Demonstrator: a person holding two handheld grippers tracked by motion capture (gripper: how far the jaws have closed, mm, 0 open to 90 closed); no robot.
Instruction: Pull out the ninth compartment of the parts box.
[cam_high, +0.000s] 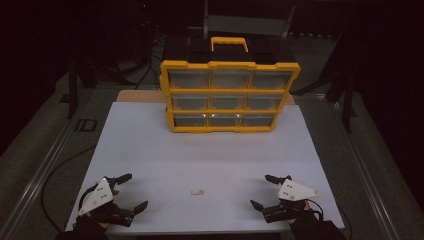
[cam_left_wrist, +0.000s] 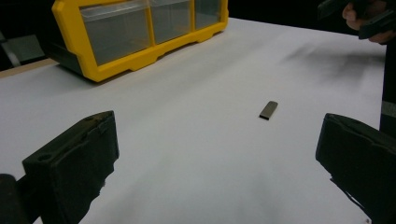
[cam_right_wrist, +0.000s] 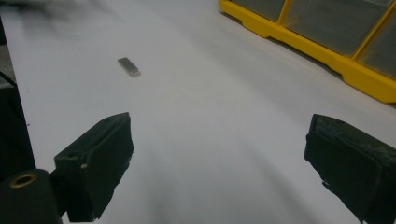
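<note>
My left gripper (cam_high: 129, 191) rested at the near-left corner of the white board (cam_high: 200, 150), at about 7 o'clock from the board's centre. Its 2 jaws stood wide apart and held nothing. In the left gripper view, bare board showed between them.

My right gripper (cam_high: 265, 191) rested at the near-right corner, at about 5 o'clock from the board's centre. Its 2 jaws were likewise spread wide, with nothing between them.

The small metal piece (cam_high: 198, 191) lay flat on the board, roughly midway between my 2 grippers and well apart from both. It sat at about 6 o'clock from the board's centre, near the front edge. It was a slim, flat, oblong part, grey with a dull sheen.

In the high view, its long axis ran along the 3 o'clock to 9 o'clock line, parallel to the front edge of the board. In the left gripper view (cam_left_wrist: 268, 110) the piece lay ahead of the right-hand jaw. In the right gripper view (cam_right_wrist: 129, 66) it lay ahead of the left-hand jaw. I could not tell 1 end from the other.

The yellow drawer cabinet (cam_high: 229, 95) stood upright at 12 o'clock, at the far edge of the board, showing 9 clear drawers in 3 rows of 3. It was well apart from the piece.
</note>
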